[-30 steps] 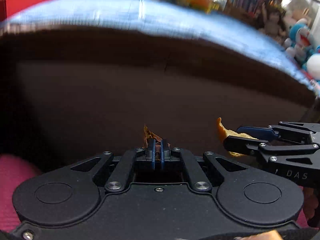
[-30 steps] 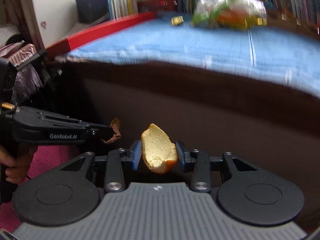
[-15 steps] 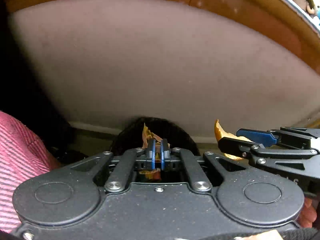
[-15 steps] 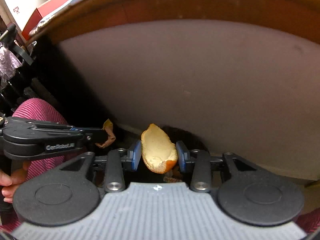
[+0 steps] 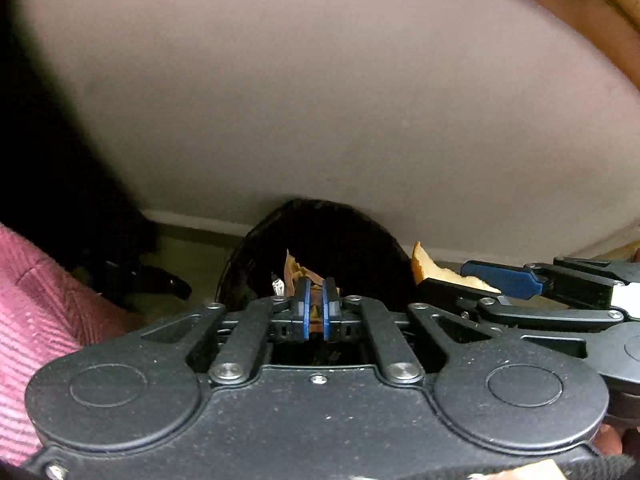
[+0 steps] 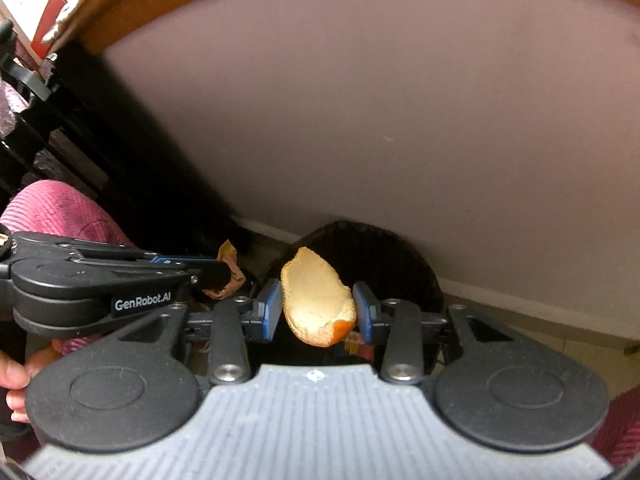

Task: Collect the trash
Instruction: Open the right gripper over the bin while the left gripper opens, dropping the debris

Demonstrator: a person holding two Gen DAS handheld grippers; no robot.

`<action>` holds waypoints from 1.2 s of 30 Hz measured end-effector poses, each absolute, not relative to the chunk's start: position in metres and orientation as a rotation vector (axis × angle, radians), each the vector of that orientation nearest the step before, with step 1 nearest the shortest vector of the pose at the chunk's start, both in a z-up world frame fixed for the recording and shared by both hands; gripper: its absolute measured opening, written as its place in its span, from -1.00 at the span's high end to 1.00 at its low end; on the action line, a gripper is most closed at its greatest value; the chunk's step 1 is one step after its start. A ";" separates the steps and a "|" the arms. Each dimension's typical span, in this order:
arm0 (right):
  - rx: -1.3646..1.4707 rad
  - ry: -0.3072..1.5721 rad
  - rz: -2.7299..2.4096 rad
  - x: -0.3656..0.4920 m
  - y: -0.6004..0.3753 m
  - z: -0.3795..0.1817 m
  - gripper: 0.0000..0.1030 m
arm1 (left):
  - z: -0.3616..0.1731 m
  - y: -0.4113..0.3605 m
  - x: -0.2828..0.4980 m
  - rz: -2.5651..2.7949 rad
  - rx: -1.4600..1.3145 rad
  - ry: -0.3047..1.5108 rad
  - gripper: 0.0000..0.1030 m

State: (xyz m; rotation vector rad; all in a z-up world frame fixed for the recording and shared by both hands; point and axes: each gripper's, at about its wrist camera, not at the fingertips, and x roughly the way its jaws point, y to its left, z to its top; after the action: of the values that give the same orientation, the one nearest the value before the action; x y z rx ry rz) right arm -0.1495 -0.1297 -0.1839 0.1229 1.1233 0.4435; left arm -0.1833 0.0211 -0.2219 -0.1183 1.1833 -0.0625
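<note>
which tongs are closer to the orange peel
Right. The right tongs clamp the orange peel between their pads; the left tongs, beside it, pinch a brown wrapper.

A: Bin [image 6: 384, 256] position?

B: On the floor [image 6: 540, 320], backed against the wall panel [image 6: 400, 100]. Both grippers above its mouth, pointing steeply down.

A: Which gripper where?

B: Right gripper [image 6: 316, 312] over the opening, peel [image 6: 316, 300] clamped between its pads. Left gripper [image 6: 224, 276] just beside it on the left, the scrap [image 6: 230, 282] at its tip near the bin's left rim.

A: From the left wrist?

B: Left gripper [image 5: 316, 312] centred before the bin [image 5: 320, 240], scrap [image 5: 298, 270] pinched between the pads. Right gripper [image 5: 460, 284] comes in from the right with the peel [image 5: 430, 268], at the bin's right edge.

A: Anything else?

B: Person's leg [image 5: 36, 320] at far left, a hand [image 6: 14, 376] behind the left gripper.
</note>
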 end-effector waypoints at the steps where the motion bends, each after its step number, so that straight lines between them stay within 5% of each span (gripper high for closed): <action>1: 0.127 1.135 0.444 -0.149 -0.130 -0.187 0.14 | -0.223 0.020 -0.182 -0.057 -0.122 1.185 0.89; 17: 0.122 1.182 0.442 -0.138 -0.120 -0.219 0.11 | -0.241 0.038 -0.183 -0.033 -0.153 1.197 0.86; 23: 0.113 1.174 0.452 -0.136 -0.120 -0.214 -0.19 | -0.241 0.038 -0.181 -0.057 -0.141 1.184 0.79; 36: 0.134 1.136 0.447 -0.134 -0.129 -0.198 -0.30 | -0.225 0.053 -0.175 -0.063 -0.163 1.169 0.20</action>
State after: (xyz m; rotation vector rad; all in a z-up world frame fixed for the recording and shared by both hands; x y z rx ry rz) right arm -0.1345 -0.1289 -0.1979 0.1336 1.1356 0.4471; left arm -0.1748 0.0526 -0.2249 -0.1625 1.1693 -0.0629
